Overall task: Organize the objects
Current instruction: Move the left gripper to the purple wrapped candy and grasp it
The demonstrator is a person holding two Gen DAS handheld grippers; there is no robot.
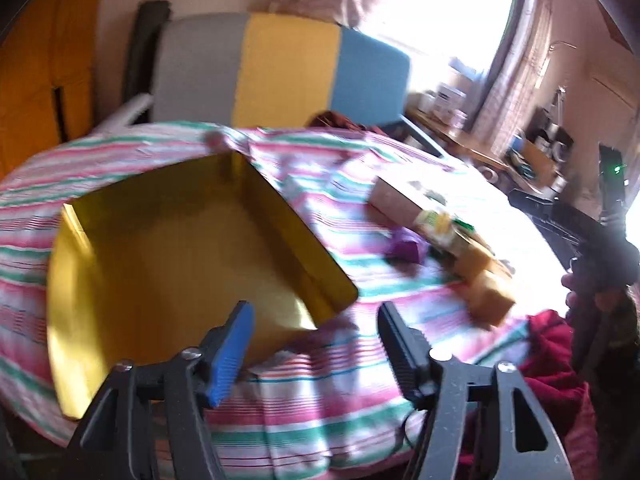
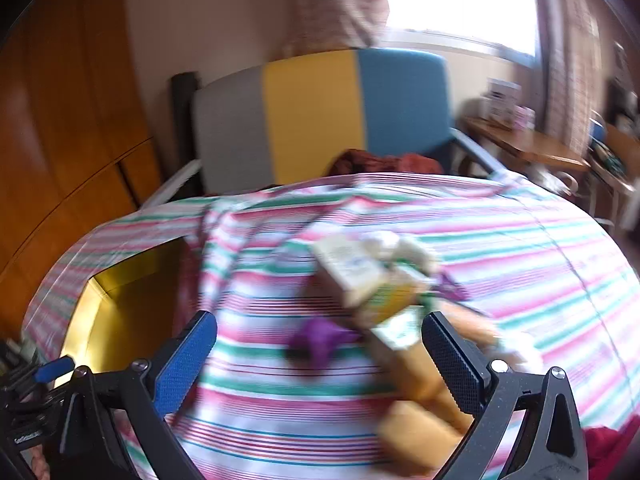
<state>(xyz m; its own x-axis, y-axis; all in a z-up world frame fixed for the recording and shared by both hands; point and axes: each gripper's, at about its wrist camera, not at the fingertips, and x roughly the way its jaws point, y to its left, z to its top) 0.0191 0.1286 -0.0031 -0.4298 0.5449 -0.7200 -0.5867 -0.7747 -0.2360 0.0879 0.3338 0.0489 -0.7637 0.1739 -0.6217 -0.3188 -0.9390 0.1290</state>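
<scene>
Gleaming gold tray (image 1: pixel 180 248), striped cloth (image 1: pixel 320 400)

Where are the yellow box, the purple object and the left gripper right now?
yellow box (image 1: pixel 168 264): left wrist view, bare inside floor.
purple object (image 2: pixel 316 340): right wrist view, its middle.
left gripper (image 1: pixel 316 352): left wrist view, midway between fingertips.

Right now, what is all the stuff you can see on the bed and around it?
Box: one, yellow, open and empty, on the bed's left side.
Striped sheet: one, pink, green and white, covering the bed.
Purple thing: one, small, mid-bed; too blurred to name.
Cartons: a blurred pile, cream, yellow and tan, right of the purple thing; count unclear.
Chair: one, grey, yellow and blue, behind the bed.
Red cloth: one, at the bed's right edge.
Left tongs: open, empty.
Right tongs: open wide, empty.
</scene>
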